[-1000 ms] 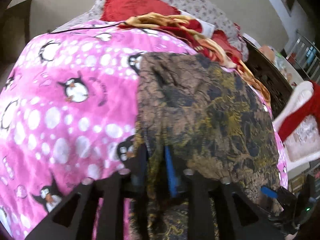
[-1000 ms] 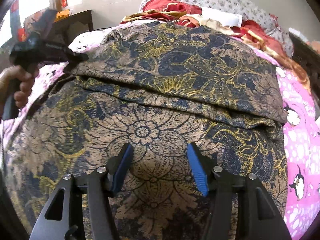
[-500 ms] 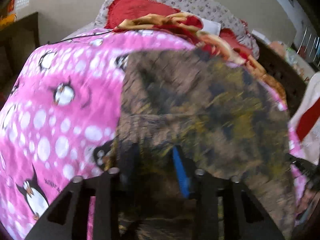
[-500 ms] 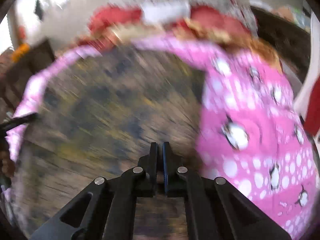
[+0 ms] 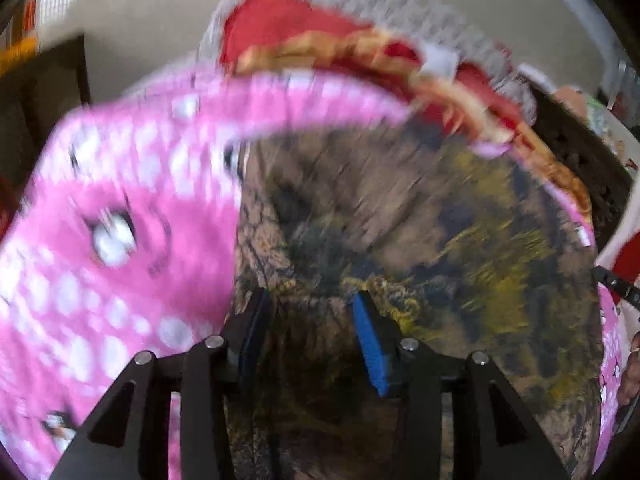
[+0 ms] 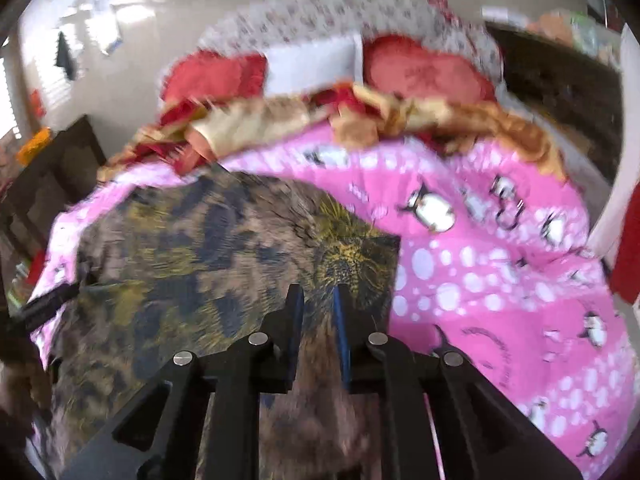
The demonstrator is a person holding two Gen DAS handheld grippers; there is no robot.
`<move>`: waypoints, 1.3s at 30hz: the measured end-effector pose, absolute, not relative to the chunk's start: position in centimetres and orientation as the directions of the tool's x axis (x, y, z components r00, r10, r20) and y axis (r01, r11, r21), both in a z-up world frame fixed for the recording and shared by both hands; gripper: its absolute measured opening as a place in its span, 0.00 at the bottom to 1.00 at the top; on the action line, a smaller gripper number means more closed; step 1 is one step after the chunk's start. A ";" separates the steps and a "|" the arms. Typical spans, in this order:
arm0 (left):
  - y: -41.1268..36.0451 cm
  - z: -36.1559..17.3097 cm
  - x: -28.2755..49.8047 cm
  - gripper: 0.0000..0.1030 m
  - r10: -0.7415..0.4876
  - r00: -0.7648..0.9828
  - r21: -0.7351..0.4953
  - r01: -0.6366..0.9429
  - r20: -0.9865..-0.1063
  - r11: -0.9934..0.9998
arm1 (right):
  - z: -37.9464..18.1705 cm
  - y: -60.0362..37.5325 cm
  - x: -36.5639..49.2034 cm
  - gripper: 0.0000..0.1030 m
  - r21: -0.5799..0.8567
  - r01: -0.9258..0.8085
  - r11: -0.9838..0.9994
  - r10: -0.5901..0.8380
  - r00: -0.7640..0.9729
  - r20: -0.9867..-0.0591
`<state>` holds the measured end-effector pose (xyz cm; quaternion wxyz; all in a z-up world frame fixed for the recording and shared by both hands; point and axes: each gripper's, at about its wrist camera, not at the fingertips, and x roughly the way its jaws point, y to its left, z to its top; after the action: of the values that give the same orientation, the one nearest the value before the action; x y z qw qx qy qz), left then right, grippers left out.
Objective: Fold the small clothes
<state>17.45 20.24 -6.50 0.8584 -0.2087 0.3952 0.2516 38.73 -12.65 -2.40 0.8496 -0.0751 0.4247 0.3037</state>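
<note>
- Left gripper (image 5: 310, 322): black two-finger tool with blue pads. Its jaws stand apart, and the garment's near edge lies between and under them. With the motion blur I cannot say whether the pads touch cloth; nothing looks pinched.
- Pink fleece blanket with white spots and penguins (image 5: 120, 240): it covers the bed and serves as the work surface, bare to the left of the left tool.
- Dark brown, navy and gold floral-print garment (image 5: 420, 240): it lies flat on the blanket, apparently already doubled. It runs away from both tools toward the head of the bed, its long axis roughly in line with the fingers. The left tool sits at its near left edge.
- Heap of red and gold cloth with red pillows (image 5: 360, 48): beyond the garment's far edge, at the head of the bed.
- Right gripper (image 6: 318, 320): the same black tool. Its jaws are nearly together with a narrow gap, over the garment's near right corner (image 6: 360, 260). Whether a fold is caught in them is unclear.
- Key relation: each tool sits at a near corner with the garment ahead of it, so the next fold probably carries the near edge forward. Both point forward and tilt down toward the bed.
</note>
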 end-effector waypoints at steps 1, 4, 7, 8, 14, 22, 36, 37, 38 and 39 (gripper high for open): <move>20.0 -6.6 17.2 0.44 0.282 0.585 -0.159 -0.589 -0.760 0.793 | -4.0 -11.8 39.7 0.02 0.116 -0.566 0.816 0.414 0.434 -0.800; 19.8 -6.9 17.1 0.45 0.281 0.592 -0.158 -0.580 -0.755 0.799 | -6.1 -12.5 40.2 0.07 0.112 -0.575 0.810 0.413 0.424 -0.806; 20.3 -6.6 17.1 0.68 0.205 0.617 -0.212 -0.533 -0.759 0.819 | -6.5 -13.2 40.9 0.16 0.158 -0.566 0.809 0.430 0.386 -0.816; 20.3 -6.6 17.2 0.74 0.181 0.624 -0.228 -0.518 -0.760 0.825 | -6.3 -13.3 41.1 0.17 0.154 -0.572 0.806 0.425 0.377 -0.823; 17.0 -3.2 16.5 0.77 0.282 0.617 -0.102 -0.512 -0.735 0.853 | -1.5 -13.1 36.9 0.07 0.090 -0.646 0.758 0.478 0.456 -0.751; 13.9 -7.1 17.5 0.93 0.305 0.547 0.012 -0.474 -0.780 0.880 | -7.0 -13.3 32.4 0.08 0.035 -0.625 0.779 0.418 0.479 -0.772; 13.3 -7.8 18.6 1.00 0.338 0.524 0.070 -0.465 -0.782 0.883 | -7.9 -9.5 29.6 0.79 -0.117 -0.735 0.668 0.390 0.479 -0.787; 13.3 -7.8 18.5 1.00 0.333 0.529 0.062 -0.465 -0.781 0.883 | -7.9 -9.4 29.5 0.79 -0.128 -0.734 0.667 0.384 0.486 -0.785; 13.4 -7.8 18.5 1.00 0.328 0.532 0.055 -0.464 -0.781 0.884 | -7.9 -9.3 29.5 0.79 -0.137 -0.733 0.666 0.381 0.492 -0.783; 13.5 -7.8 18.4 1.00 0.322 0.535 0.047 -0.464 -0.781 0.885 | -7.9 -9.3 29.4 0.80 -0.138 -0.733 0.666 0.380 0.493 -0.783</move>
<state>18.45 13.54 -7.81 0.8722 -0.0834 0.4262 0.2253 29.43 -9.34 -7.86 0.8316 -0.2342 0.3763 0.3347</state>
